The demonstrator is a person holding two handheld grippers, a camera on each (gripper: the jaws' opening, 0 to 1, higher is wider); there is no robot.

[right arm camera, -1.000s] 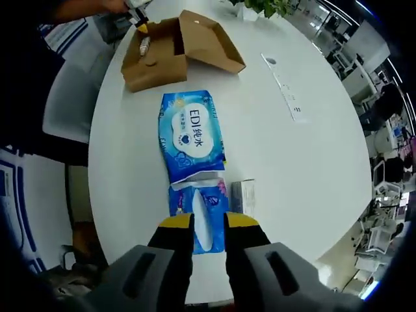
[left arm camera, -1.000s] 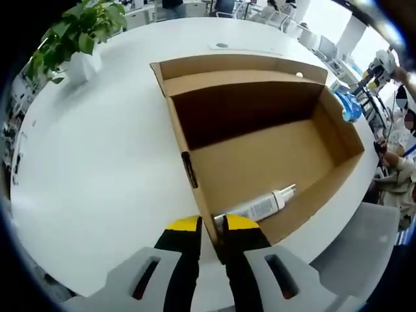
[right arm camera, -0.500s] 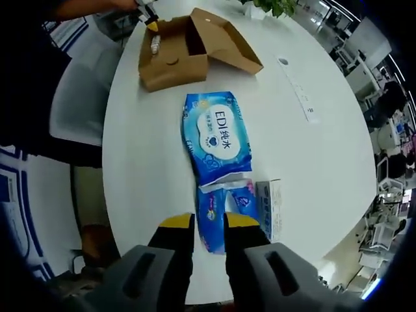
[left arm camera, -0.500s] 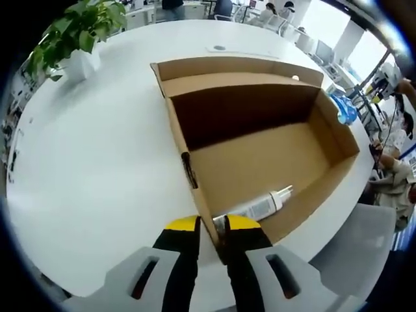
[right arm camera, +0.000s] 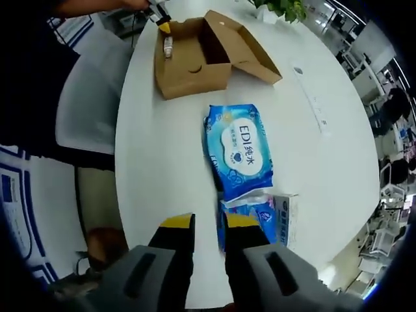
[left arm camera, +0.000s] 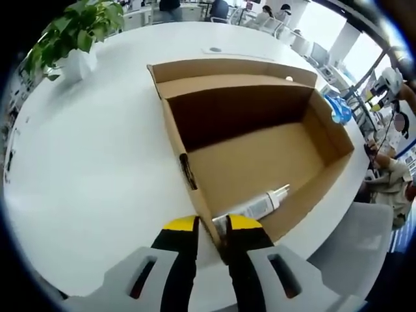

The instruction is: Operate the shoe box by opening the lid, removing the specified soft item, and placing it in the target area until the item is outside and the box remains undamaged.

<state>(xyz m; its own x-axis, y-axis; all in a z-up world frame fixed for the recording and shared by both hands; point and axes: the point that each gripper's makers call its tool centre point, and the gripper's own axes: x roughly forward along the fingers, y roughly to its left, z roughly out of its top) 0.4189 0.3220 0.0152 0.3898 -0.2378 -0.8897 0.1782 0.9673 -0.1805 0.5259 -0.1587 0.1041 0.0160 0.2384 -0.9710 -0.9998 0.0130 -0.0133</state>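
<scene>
The shoe box sits open in the middle of the left gripper view, its lid folded back toward the upper edge, and the left gripper at the bottom centre has its jaws clamped on the box's near side wall, just as they were a second ago. A small tube lies inside against the near wall, just right of the jaws. In the right gripper view the picture has slid: the blue wipes pack, which lay straight ahead of the jaws a second ago, now sits right of centre, and the white table shows bare in front of the right gripper, so that hand has drawn back and to the side. Its jaws stand slightly apart with nothing between them. A smaller blue packet and a little carton lie by the pack's near end. The soft pack appears to be out on the table, well apart from the box at the upper left, which looks undamaged, so the removal seems done.
</scene>
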